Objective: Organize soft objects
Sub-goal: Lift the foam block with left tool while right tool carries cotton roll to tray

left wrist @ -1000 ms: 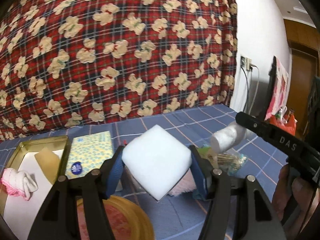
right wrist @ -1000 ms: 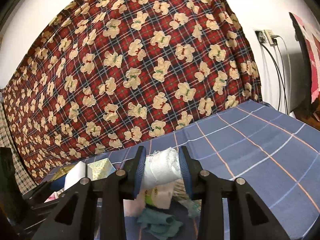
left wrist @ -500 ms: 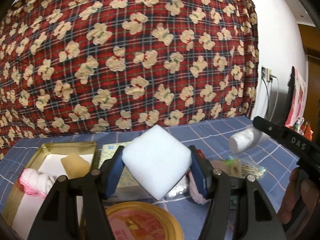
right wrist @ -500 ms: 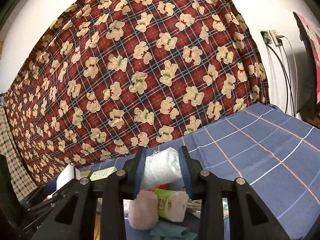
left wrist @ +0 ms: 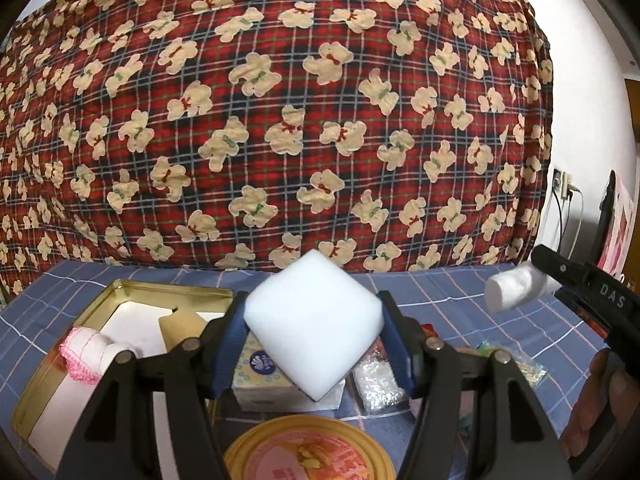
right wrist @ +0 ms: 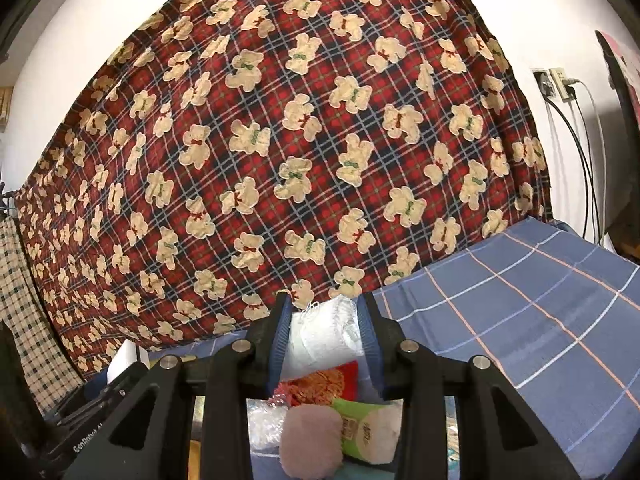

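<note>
We carry both items: left gripper (left wrist: 314,332) jaws pinching a white sponge (left wrist: 314,326), right gripper (right wrist: 326,344) jaws pinching a rolled cloth (right wrist: 320,340). Next, probably lowering the sponge into the far-left tin (left wrist: 168,290).

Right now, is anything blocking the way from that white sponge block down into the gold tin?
Nothing visible blocks it. The white sponge block, clamped in the left gripper, hangs above the tissue box. The gold tin lies open to its left, with a pink cloth roll inside.
</note>
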The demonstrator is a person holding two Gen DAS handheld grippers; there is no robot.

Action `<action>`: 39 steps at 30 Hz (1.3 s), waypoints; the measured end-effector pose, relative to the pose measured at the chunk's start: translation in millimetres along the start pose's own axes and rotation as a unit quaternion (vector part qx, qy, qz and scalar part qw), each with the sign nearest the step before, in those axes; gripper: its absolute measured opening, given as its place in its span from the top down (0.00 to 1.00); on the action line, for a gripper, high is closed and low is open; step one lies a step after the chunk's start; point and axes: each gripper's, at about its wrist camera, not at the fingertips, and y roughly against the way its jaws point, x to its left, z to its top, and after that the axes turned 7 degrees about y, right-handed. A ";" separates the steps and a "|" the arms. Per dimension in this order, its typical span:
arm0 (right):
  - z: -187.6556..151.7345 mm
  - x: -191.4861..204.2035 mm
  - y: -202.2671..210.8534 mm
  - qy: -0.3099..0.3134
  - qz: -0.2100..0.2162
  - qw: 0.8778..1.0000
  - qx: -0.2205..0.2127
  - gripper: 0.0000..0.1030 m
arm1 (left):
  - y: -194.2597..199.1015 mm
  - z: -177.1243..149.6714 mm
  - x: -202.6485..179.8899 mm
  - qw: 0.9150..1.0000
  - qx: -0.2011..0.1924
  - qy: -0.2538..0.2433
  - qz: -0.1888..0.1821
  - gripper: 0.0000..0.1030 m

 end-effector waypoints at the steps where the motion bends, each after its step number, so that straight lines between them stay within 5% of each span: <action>1: 1.2 2.3 -0.8 0.002 0.002 1.000 -0.001 0.64 | -0.2 0.2 -0.1 1.000 0.000 -0.002 0.001 0.40; 11: 14.3 26.8 -14.3 0.023 0.024 0.999 -0.003 0.64 | 1.5 9.7 -3.3 1.000 -0.005 0.004 -0.018 0.40; 24: 31.1 53.4 -45.1 0.020 0.047 0.999 -0.014 0.64 | -15.0 17.1 4.0 1.000 0.015 -0.020 0.003 0.40; 39: 6.5 48.5 -65.4 -0.017 0.079 0.997 0.014 0.64 | -18.9 13.5 21.9 0.999 0.006 -0.019 0.030 0.40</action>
